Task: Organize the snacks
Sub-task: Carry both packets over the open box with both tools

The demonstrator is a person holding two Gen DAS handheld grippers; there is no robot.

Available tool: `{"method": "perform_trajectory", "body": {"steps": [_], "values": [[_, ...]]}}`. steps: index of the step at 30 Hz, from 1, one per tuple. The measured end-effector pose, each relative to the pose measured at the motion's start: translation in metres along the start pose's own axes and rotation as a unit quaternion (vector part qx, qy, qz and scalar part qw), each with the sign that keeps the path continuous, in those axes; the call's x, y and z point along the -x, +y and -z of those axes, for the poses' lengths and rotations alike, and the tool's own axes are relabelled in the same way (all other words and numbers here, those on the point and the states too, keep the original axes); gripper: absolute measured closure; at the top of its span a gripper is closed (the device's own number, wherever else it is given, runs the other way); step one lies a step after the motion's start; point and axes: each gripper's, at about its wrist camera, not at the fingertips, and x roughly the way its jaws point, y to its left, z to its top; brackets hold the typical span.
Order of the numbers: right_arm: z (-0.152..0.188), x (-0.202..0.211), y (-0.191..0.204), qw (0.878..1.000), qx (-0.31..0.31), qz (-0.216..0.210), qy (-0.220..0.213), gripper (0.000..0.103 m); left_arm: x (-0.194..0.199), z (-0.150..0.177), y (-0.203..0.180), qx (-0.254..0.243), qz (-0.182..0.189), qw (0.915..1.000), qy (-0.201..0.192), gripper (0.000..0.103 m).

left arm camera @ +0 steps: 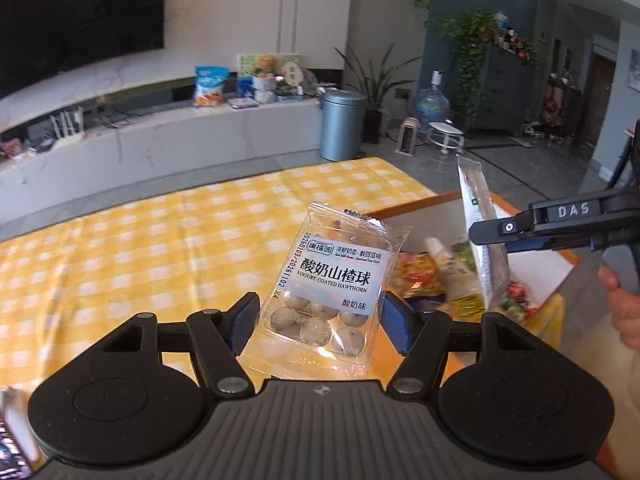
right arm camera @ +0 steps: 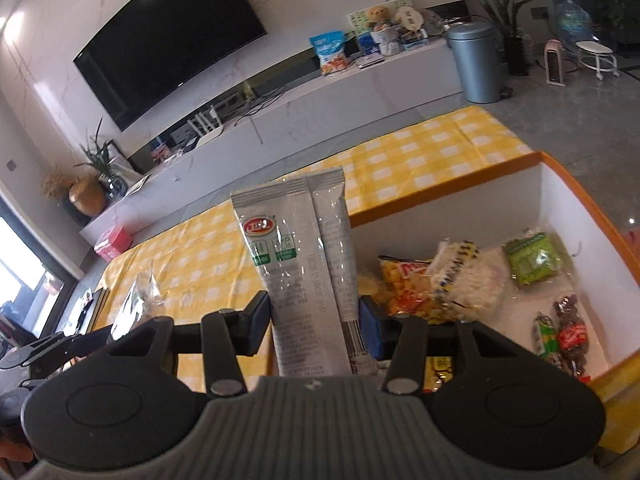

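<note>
Two grippers carry snacks toward the orange-rimmed white box (right arm camera: 560, 184) for sorting: left gripper (left arm camera: 318, 320) jaws clamp a clear yogurt-hawthorn packet (left arm camera: 336, 280), right gripper (right arm camera: 314, 324) jaws clamp a long silver sachet (right arm camera: 304, 260).

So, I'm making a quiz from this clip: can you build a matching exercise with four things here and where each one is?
Things:
1. hawthorn pack
2. grey sachet
3. green packet
4. blue snack bag

Places:
A. on the TV ledge
B. in the right hand-held gripper
C. lying in the box
D. in the left hand-held gripper

Pairs: 1-D, 2-B, 3-C, 4-A
</note>
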Motion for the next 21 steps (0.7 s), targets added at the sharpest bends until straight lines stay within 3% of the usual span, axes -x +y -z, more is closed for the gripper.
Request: {"method": "perform_trajectory", "body": {"steps": [12, 21], "values": [[-0.003, 0.021, -0.07, 0.994, -0.049, 0.088, -0.05, 0.056, -0.064, -0.037, -0.044, -0.017, 0.09, 0.995, 0.04, 0.028], [0.0, -0.005, -0.096, 0.987, -0.032, 0.155, -0.016, 0.056, -0.114, -0.033, -0.065, -0.019, 0.117, 0.9874, 0.104, 0.028]]}}
